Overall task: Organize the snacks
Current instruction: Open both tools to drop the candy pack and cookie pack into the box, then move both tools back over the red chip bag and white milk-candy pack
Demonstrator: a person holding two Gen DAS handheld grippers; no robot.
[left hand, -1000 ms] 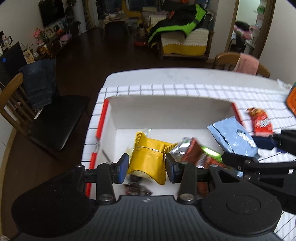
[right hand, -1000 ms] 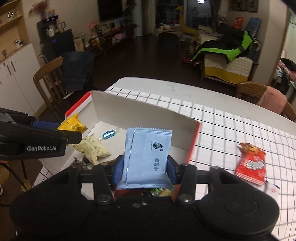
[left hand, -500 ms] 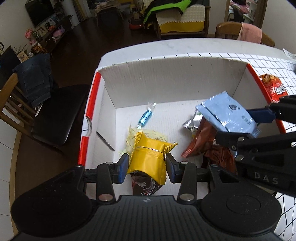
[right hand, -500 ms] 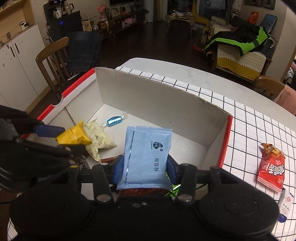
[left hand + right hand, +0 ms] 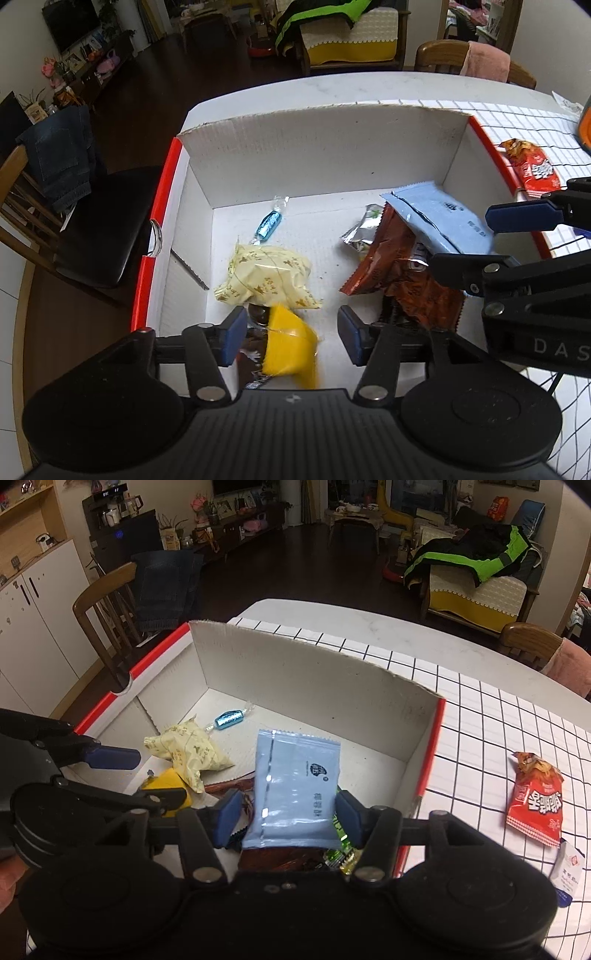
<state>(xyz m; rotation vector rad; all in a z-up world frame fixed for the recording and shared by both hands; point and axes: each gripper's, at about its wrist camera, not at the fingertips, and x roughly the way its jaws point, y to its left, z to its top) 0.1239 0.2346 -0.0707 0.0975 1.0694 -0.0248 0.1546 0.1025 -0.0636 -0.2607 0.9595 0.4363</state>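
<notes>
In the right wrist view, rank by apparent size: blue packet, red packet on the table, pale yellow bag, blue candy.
1. Blue packet, though it sits closest to the camera, which inflates it.
2. Pale yellow bag and red packet look about alike; not ranked.
3. Blue candy, clearly smallest.

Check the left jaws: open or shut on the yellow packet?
Open. The left gripper has its jaws spread wide, and the yellow packet sits blurred between them, touching neither, over the box.

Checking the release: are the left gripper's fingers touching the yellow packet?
Apart. In the left wrist view the left gripper is open; the blurred yellow packet sits between the fingers, with gaps on both sides.
</notes>
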